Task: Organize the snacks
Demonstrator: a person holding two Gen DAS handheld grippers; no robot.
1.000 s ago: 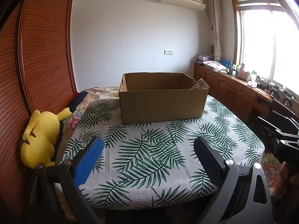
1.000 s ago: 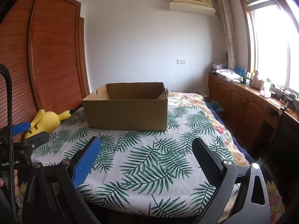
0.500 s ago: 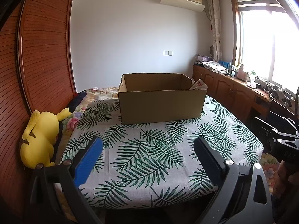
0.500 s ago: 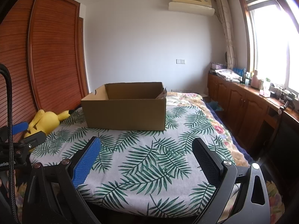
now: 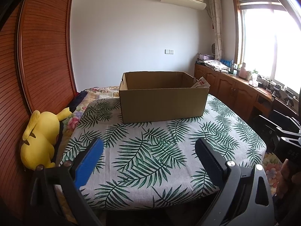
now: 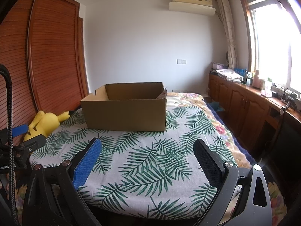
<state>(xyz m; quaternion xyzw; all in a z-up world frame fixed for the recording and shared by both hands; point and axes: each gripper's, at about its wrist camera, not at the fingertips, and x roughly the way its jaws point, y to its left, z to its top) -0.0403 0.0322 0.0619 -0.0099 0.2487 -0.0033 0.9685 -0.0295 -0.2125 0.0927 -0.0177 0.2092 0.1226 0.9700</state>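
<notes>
An open brown cardboard box (image 5: 163,103) (image 6: 125,113) stands at the far end of a table under a palm-leaf cloth (image 5: 150,150) (image 6: 150,160). A white and red snack packet (image 5: 201,82) (image 6: 164,93) pokes above the box's right rim; the rest of the inside is hidden. My left gripper (image 5: 148,148) hovers open over the near part of the cloth with nothing between its fingers. My right gripper (image 6: 146,148) is open and empty too, further right over the same cloth. The left gripper's blue pad also appears at the right wrist view's left edge.
A yellow plush toy (image 5: 41,139) (image 6: 45,122) lies left of the table against a wooden wardrobe (image 5: 37,66). A bed with a floral blanket (image 6: 188,98) lies behind. A long wooden cabinet (image 6: 244,109) with clutter runs under the window on the right.
Both views have drifted slightly back and up from the table; the box sits a touch lower and smaller. Both grippers stay open and empty.
</notes>
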